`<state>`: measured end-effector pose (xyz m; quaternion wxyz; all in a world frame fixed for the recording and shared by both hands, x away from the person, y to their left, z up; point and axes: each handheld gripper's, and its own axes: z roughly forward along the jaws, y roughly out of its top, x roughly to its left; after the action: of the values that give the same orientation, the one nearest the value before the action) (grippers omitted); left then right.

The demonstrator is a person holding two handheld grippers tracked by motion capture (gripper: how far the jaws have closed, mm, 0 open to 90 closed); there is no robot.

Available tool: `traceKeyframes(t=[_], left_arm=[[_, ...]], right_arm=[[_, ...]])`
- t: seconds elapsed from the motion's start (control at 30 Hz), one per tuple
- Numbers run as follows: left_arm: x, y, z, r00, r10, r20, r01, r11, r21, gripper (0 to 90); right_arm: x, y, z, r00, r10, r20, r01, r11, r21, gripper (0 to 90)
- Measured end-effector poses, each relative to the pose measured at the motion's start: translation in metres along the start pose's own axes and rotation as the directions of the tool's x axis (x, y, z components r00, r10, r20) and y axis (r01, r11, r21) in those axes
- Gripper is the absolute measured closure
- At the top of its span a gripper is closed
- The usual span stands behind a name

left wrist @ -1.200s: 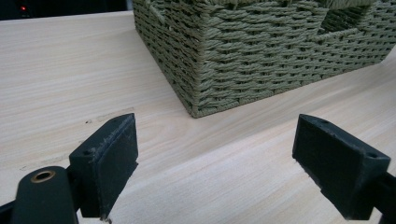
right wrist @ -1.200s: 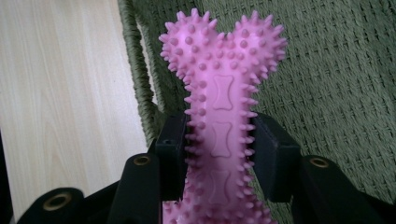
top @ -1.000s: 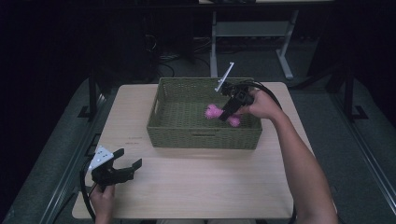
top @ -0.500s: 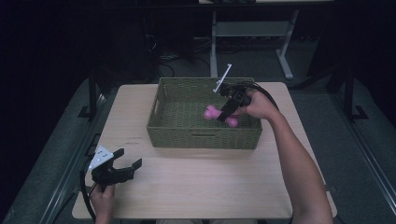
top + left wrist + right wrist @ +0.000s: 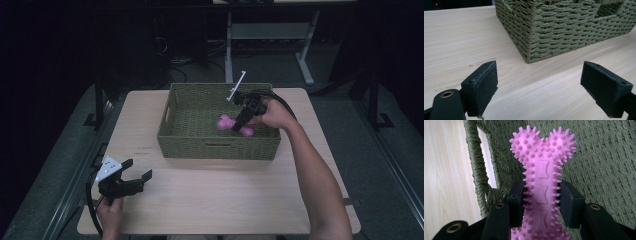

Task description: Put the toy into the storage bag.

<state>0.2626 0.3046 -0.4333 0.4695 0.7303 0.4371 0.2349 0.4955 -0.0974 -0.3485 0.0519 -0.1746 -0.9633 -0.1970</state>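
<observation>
A light wooden table [image 5: 215, 195] carries a rectangular olive-green woven basket [image 5: 218, 146] on its far half, with a cut-out handle in each short side. The right gripper [image 5: 241, 125], black and held in the person's right hand [image 5: 274, 114], reaches down into the right part of the basket. Its jaws are clamped on the narrow middle of a pink spiky rubber bone-shaped toy [image 5: 235, 125]. In the high view one knobbed end of the toy sticks out to the left of the jaws and the other to the near right, and the toy sits inside the basket, near its right end and close to the near wall; whether it rests on the woven floor or hangs just above it cannot be told. In the right gripper view the toy [image 5: 541, 187] stands between the two black pads, which press on its shaft from both sides, with the basket's woven wall and rim [image 5: 475, 165] behind it.

The left gripper [image 5: 136, 181] rests low at the near left corner of the table, held by the left hand [image 5: 111, 217], well apart from the basket. Its jaws stand wide apart with nothing between them, pointing toward the basket's near left corner [image 5: 529, 50] in the left gripper view.
</observation>
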Motion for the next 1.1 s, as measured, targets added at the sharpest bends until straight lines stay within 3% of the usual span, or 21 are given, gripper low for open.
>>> traceKeyframes(t=[1.1], left_arm=[[-0.001,0.000,-0.001,1.0000,0.003,-0.003,-0.004,1.0000,-0.004,13.7]], right_arm=[[-0.006,-0.003,0.028,0.9993,0.025,-0.027,-0.024,0.999,0.043,57.3]])
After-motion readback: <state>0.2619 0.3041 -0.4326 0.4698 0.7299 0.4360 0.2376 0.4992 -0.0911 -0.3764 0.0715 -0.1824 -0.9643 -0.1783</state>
